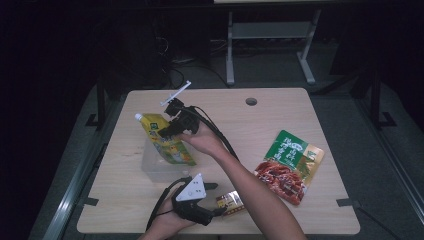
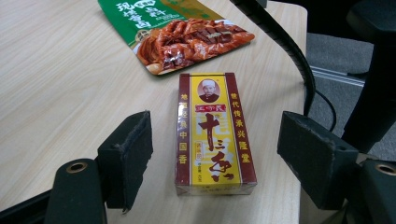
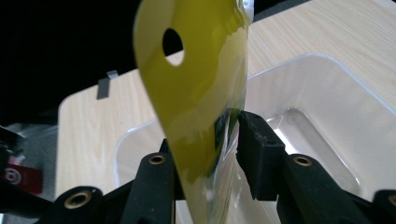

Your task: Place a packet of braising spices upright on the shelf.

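High view: right gripper (image 1: 167, 131) is over the clear plastic tub (image 1: 150, 167) at table's left-centre, w/ the yellow spouted pouch (image 1: 167, 142) between its jaws, pouch leaning across the tub's far rim, white cap end pointing to the far left. Right gripper view: pouch (image 3: 201, 93) stands upright between the two black jaws, its hang-hole up top; the right pad sits right at the pouch's edge and the left pad is hidden behind it, so can't tell whether they press; tub (image 3: 317, 107) lies open below and behind. Left gripper (image 1: 216, 199) rests near table's front edge, jaws spread wide & holding nothing, w/ the small red-and-yellow box (image 1: 230, 202) lying flat between them. Left gripper view: box (image 2: 214, 135) lies lengthwise between the pads, clear gap each side, no contact. Green sauce packet (image 1: 290, 165) w/ a meat photo lies flat on the table (image 1: 280, 110), well apart to the right of the tub; in left gripper view it's (image 2: 173, 32) just beyond the box's far end, not touching.
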### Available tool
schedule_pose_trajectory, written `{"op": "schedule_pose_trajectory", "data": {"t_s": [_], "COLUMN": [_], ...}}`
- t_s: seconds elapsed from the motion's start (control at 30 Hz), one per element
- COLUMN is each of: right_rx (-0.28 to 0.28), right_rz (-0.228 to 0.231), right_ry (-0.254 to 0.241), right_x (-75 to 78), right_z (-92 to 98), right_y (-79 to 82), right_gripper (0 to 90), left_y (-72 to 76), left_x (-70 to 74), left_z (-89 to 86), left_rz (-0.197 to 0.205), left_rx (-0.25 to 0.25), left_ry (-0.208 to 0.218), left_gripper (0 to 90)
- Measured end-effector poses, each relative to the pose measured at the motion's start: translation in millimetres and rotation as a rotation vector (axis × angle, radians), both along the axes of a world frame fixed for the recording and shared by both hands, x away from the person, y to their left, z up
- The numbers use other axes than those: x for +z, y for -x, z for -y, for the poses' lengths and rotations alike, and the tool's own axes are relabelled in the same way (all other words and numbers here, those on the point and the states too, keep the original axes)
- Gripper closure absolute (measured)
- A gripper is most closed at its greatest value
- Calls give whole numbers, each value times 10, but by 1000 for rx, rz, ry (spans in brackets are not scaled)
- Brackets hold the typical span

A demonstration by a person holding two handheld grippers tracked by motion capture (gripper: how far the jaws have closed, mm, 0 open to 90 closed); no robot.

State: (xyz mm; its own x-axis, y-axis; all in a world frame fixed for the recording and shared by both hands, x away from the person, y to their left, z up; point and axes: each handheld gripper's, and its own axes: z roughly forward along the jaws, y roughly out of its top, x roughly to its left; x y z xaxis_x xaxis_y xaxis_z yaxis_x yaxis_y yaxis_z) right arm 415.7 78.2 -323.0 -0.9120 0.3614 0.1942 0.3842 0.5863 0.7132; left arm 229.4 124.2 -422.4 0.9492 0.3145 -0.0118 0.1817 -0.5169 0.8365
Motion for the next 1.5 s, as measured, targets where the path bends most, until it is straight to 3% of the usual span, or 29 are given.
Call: {"op": "schedule_pose_trajectory", "data": {"t_s": [0.13, 0.37, 0.5, 0.57, 0.67, 0.83, 1.03, 1.37, 1.5], "right_rx": [0, -18, -12, -16, -35, -64, -104, -136, -135], "right_rz": [20, 34, 26, 32, 53, 37, 39, 3, 7], "right_ry": [46, 53, 1, -1, -50, -136, -217, -254, -234], "right_x": [-27, -34, -55, -55, -35, -23, -139, -331, -378], "right_z": [-68, -60, -30, -30, -21, -4, 75, 141, 127], "right_y": [9, 22, 74, 84, 109, 118, 106, 91, 105], "right_gripper": [762, 878, 898, 898, 898, 898, 899, 898, 897], "left_y": [8, 10, 19, 23, 28, 31, 18, 19, 16], "left_x": [1, -4, -7, -8, -6, -3, -4, -13, -9], "left_z": [2, 10, 23, 27, 25, 19, 14, 24, 17], "left_rz": [-1, 4, -4, -5, -6, -8, -4, -6, -5], "left_rx": [0, -6, -7, -9, -9, -7, -16, -15, -14], "left_ry": [1, 0, 4, 4, 6, 13, 8, 5, 5], "left_gripper": [260, 260, 260, 260, 260, 260, 259, 259, 259]}}
